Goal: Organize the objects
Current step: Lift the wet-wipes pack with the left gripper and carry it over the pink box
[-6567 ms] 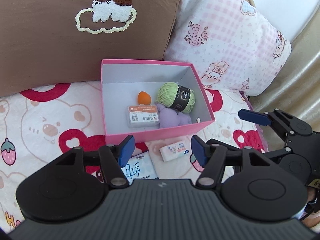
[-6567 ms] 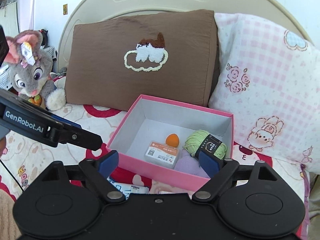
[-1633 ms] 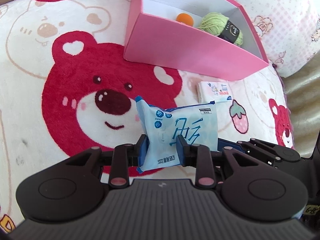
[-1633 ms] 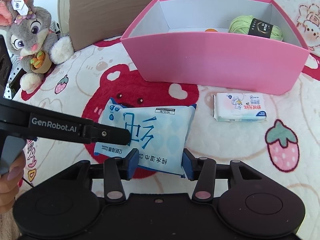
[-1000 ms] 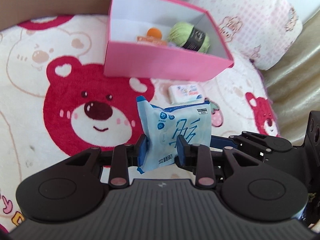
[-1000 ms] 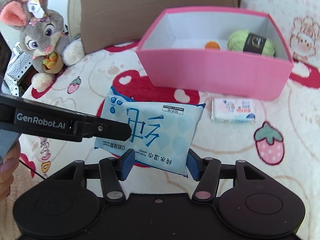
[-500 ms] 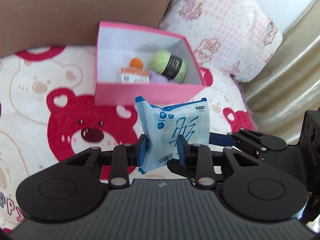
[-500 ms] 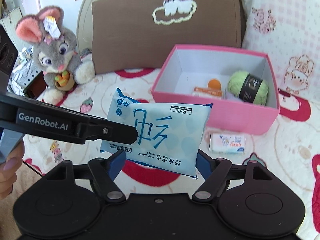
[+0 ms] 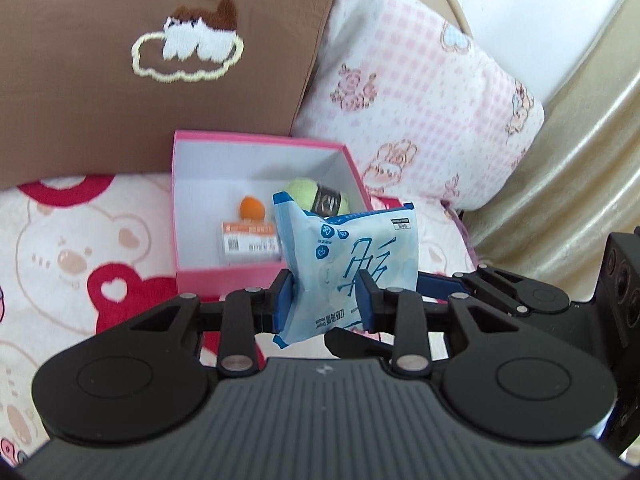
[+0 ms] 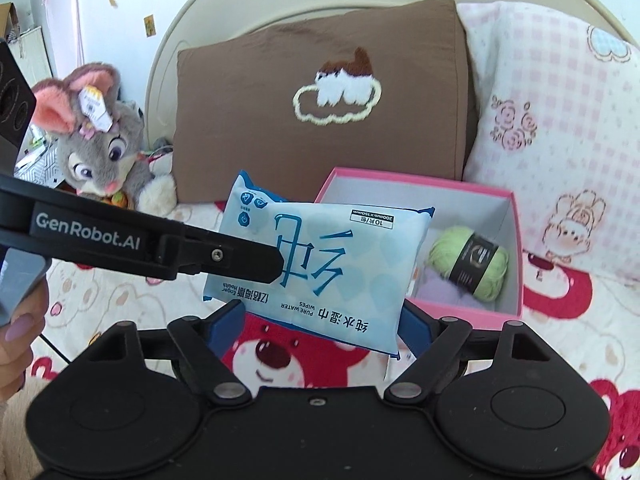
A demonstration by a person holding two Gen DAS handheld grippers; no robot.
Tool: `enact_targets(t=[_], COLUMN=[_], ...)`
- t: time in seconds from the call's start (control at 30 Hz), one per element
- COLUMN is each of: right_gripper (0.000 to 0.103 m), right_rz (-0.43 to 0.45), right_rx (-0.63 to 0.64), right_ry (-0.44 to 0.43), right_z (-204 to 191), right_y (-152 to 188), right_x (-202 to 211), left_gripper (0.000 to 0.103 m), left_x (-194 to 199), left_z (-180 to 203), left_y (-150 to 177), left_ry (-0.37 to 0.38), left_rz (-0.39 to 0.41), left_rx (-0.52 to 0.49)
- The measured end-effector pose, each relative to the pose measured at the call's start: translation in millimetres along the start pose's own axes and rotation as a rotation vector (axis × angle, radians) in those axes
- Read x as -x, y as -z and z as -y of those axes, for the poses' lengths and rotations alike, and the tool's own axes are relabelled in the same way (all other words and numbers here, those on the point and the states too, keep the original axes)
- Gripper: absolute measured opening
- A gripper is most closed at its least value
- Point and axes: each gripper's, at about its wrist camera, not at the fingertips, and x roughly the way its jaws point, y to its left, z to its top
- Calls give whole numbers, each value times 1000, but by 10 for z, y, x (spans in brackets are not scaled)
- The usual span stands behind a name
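left gripper is clamped narrow on the near end of the blue wipes pack, pads pressing both faces; the pack stands on edge in the air, above the near wall of the pink box. right gripper has just been opening: its pads stand wide on either side of the pack's lower edge, and no press on the film shows, so i read the pack as carried by the left alone. the person's hand shows at the left edge of the right wrist view.

box sits on the bear-print bed cover near the head edge of the bed, against the brown pillow and beside the pink checked pillow. inside: green yarn ball toward the right wall, something lilac just under it, an orange egg-shaped piece and a small orange-labelled case toward the near wall.

step in hand, as judged: carry the pack over the rim and set it in the box.

how to do it well:
- keep the right gripper wide and draw it clear, so it does not snag the film.
- clear the near wall before lowering; the pack hangs low past the pads.
- lay it flat over the bare floor at the left and back of the box; the right half is taken.
- pack is soft and will sag, so release low, not from height.
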Motion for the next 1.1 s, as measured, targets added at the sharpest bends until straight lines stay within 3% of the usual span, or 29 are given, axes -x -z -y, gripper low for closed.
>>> enact_targets(t=[0.23,0.43,0.7,1.1], right_gripper=[87,87,87,87], right_rz=[40,32,73,4], right_rx=[21,18,27,-76], right_ry=[41,17,-19,-84], right_z=[153,372,584,875], right_y=[-331,-510,-359,-176], right_x=[-193,-415,-621,-1118], left_gripper=[33,33,33,33], left_x=[-260,-531,-906,-1345], left_z=[-82,-207,-314,-535], left_y=[-365,-514,-509,-437], left_ry=[6,10,-4,-20], left_rz=[45,44,33,21], left_rx=[37,78,67,94])
